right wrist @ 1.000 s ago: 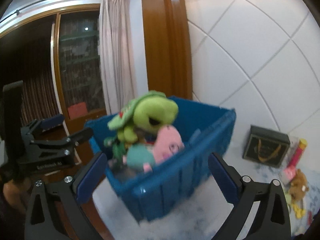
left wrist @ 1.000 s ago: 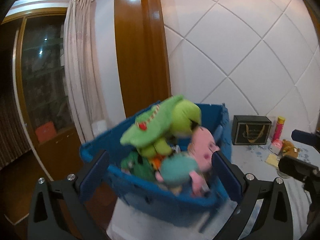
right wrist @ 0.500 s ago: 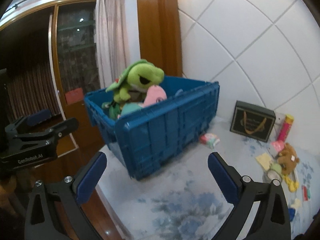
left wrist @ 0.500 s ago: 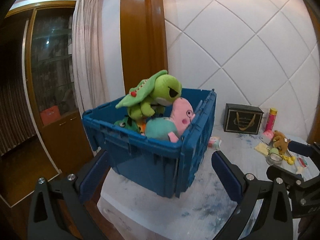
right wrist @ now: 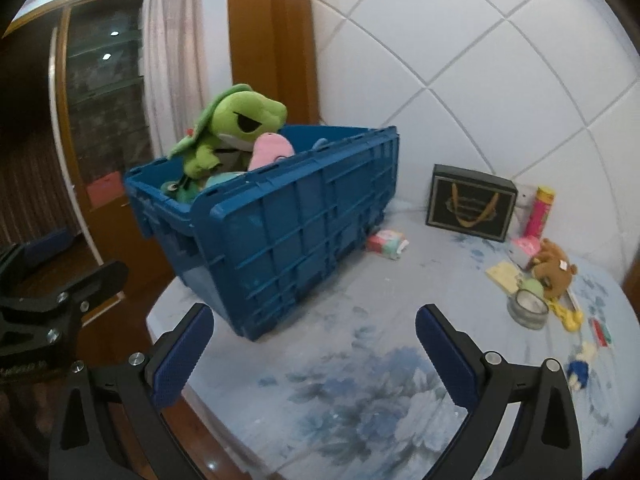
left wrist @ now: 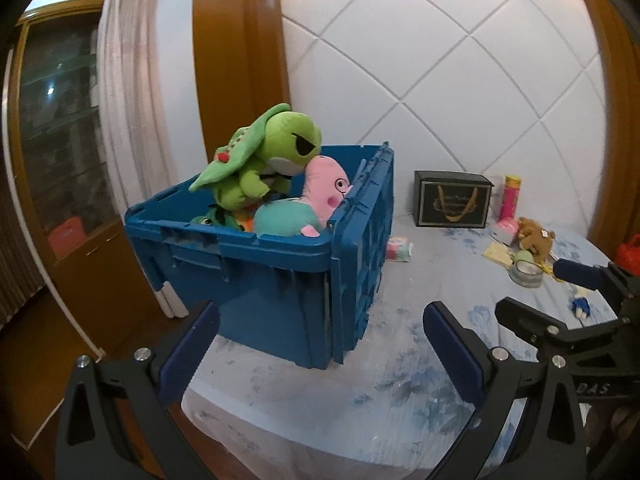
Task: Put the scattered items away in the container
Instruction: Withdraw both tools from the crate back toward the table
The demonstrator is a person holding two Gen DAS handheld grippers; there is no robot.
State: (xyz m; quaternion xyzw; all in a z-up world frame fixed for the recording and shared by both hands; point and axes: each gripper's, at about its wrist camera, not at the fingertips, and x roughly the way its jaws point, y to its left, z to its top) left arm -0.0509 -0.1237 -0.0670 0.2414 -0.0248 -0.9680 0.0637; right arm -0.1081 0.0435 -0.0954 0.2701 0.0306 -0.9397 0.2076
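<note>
On the bed, the blue crate (left wrist: pixel 280 280) brims with plush toys; both hand-held grippers gape empty.

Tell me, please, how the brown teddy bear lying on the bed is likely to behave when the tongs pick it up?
The brown teddy bear looks like soft plush, so it would probably squash and flop rather than stay stiff. It seems small and likely light. Neighbours crowd it, the glass jar among them, so a grab might nudge those.

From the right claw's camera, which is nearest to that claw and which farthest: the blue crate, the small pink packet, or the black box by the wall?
1. Blue crate: nearest, ahead on the left.
2. Pink packet: farther back, beside the crate's far corner.
3. Black box: farthest, against the wall on the right.
</note>
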